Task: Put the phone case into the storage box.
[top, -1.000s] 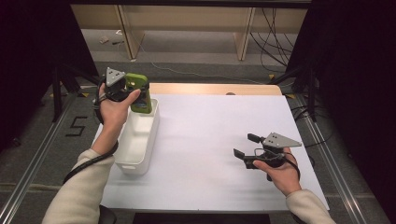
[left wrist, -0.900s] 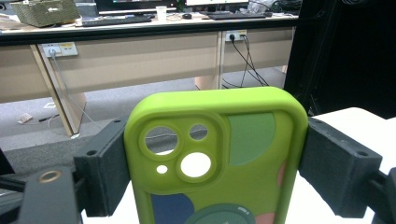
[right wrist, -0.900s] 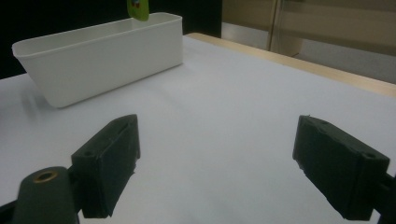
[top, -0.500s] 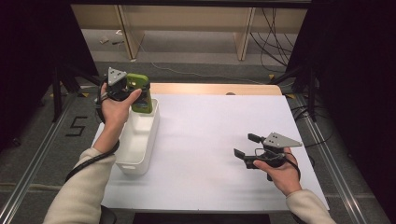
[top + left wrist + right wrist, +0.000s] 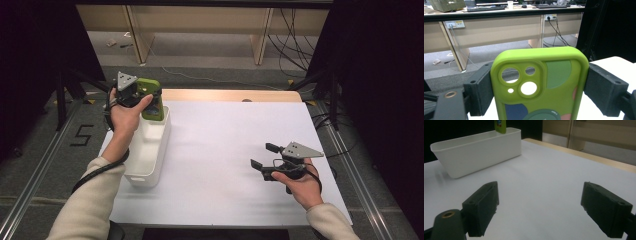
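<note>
Nothing moved; L gripper [image 5: 146, 97] clamps green phone case [image 5: 539, 85], logo unreadable; R gripper [image 5: 263, 156] apart.

A rectangular desk [image 5: 225, 150] with a flat white top and a pale wooden strip showing along its far edge carries one thing directly on it — a long, white, open-topped plastic bin [image 5: 145, 155] with rounded corners. The bin stands along the desk's left side, its length running from the near part towards the far edge
</note>
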`<state>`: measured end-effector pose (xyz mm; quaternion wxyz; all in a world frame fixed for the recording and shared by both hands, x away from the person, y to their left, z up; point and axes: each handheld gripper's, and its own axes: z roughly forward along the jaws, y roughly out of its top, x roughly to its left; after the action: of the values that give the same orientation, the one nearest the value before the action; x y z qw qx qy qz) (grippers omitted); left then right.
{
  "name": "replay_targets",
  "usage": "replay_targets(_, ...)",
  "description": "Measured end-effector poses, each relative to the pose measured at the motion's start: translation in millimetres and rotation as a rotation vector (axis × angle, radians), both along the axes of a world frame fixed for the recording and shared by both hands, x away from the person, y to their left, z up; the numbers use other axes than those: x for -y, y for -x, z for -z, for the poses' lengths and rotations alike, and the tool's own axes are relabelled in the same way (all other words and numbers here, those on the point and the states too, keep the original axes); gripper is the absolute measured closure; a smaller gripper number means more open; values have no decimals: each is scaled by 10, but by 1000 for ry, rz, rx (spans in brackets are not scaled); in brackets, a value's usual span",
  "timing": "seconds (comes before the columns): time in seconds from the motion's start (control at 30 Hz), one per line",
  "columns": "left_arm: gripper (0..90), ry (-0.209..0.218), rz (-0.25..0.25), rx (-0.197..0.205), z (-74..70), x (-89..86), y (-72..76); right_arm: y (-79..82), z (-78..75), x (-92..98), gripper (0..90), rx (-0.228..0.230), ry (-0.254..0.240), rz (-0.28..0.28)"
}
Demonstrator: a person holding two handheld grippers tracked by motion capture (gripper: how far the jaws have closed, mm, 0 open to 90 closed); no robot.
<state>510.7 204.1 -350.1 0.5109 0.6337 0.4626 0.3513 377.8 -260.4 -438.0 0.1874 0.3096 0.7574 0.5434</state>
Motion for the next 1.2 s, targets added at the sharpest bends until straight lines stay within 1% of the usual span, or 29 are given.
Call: replay_targets(1.2, 167, -4, 9, -17, 43, 34, -93, 4, 0, 10, 159, -1, -5, 1)
